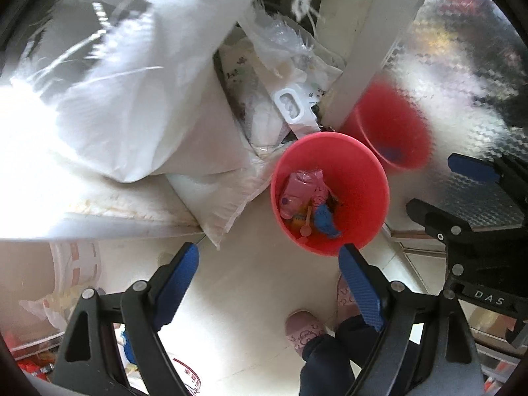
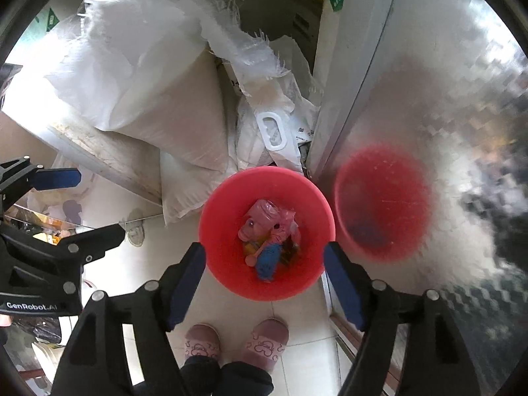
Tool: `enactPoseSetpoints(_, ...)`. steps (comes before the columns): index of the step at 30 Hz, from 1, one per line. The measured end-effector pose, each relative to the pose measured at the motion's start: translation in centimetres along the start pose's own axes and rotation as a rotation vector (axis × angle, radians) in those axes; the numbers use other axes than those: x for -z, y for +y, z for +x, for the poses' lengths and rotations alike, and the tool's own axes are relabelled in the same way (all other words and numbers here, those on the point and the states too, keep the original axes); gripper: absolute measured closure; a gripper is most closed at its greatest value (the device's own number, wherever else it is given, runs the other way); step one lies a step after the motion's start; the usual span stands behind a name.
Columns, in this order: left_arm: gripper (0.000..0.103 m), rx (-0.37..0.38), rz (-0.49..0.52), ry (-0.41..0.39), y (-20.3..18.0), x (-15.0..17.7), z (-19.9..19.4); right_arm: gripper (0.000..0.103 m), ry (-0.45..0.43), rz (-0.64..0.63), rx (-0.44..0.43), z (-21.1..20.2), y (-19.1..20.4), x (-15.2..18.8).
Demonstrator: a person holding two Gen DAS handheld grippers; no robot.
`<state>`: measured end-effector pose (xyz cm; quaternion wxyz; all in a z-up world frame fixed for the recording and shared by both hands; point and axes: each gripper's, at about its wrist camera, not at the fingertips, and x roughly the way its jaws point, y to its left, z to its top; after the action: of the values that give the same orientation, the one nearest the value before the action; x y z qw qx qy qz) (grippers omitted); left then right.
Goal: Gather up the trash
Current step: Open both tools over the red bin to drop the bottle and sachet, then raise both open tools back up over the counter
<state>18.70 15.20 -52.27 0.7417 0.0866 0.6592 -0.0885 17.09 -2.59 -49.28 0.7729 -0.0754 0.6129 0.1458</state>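
Both of my grippers hang spread wide over the floor with nothing between their blue pads: the left gripper (image 1: 269, 272) points straight down beside the bin, and the right gripper (image 2: 264, 283) frames the bin's near rim from above, its jaws apart and empty.

Going from the biggest thing down, I see a heap of bulky white woven plastic sacks (image 2: 138, 76) piled against the back, their frayed edges hanging loose. To the right stands a shiny patterned metal panel (image 2: 445, 115), which throws back a blurred red reflection of the bin. Pale glossy floor tiles (image 2: 237, 310) run under everything.

A round red plastic waste bin (image 2: 227, 198) sits on the tiles, just beside the panel's edge and touching the lowest sack. Inside it lies the collected trash: a crumpled pink plastic wrapper (image 2: 264, 221) on top, a blue scrap (image 2: 269, 259) below it, and some orange bits I cannot make out.

Nearest me, a person's pink slippers (image 2: 203, 340) stand side by side on the tiles, close to the bin, under dark trouser cuffs (image 2: 227, 376).
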Motion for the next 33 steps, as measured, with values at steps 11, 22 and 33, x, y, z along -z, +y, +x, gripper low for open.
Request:
enactPoseSetpoints(11,0.017,-0.004,0.0,-0.02,0.1,2.7,-11.6,0.009,-0.033,-0.001,0.005,-11.4,2.7,0.4)
enactPoseSetpoints(22,0.0,-0.024,-0.011,-0.09,0.2,4.6,-25.5,0.007,-0.093,0.024,0.053,-24.8,6.0,0.1)
enactPoseSetpoints(33,0.0,-0.054,0.023,-0.235,-0.1,0.5,-35.9,0.007,-0.245,0.06,0.149,-37.0,6.0,-0.4)
